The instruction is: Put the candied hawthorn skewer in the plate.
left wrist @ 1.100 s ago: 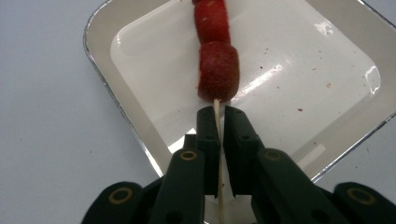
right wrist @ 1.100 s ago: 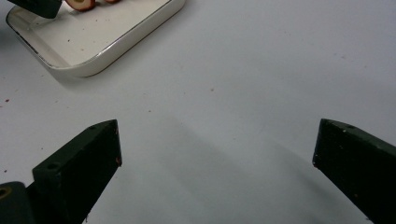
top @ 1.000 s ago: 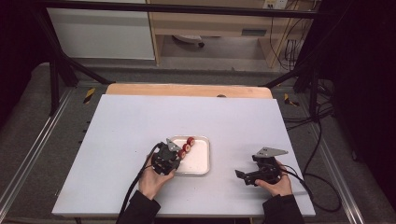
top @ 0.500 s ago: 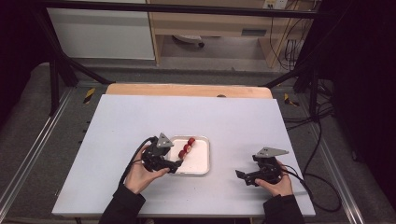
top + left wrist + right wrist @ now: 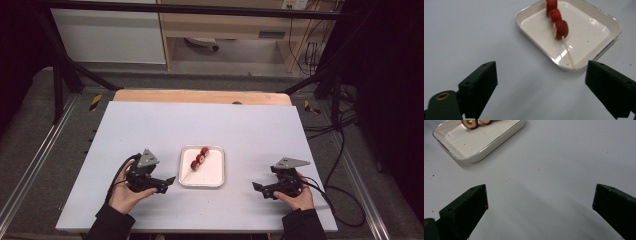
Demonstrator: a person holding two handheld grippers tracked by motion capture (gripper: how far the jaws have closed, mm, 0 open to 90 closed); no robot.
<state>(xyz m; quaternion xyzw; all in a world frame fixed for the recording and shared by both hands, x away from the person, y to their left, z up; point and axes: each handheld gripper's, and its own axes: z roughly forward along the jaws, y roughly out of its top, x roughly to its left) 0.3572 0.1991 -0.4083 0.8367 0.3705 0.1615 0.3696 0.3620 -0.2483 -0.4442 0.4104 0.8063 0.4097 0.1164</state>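
Observation:
A white square tray [image 5: 214,177] [image 5: 599,22] [image 5: 499,137] sits near the middle of the table. A wooden skewer [image 5: 199,160] [image 5: 567,51] threaded with three red sausage slices [image 5: 560,26] [image 5: 469,123] lies in the tray. My left gripper [image 5: 169,182] [image 5: 544,85] rests on the table just left of the tray; its jaws have just been opening and stand wide with nothing between them. My right gripper [image 5: 258,189] [image 5: 539,207] lies on the table to the tray's right, open and empty, pointing toward the tray.
The white tabletop [image 5: 150,125] has bare room on all sides of the tray. A wooden board [image 5: 200,96] runs along its far edge. Metal rails [image 5: 30,170] flank the table, and cables [image 5: 335,170] trail off to the right.
My left gripper has drawn back leftward from over the tray to the table beside it, and its jaws have spread apart. The skewer stays in the tray. The right gripper has not moved.

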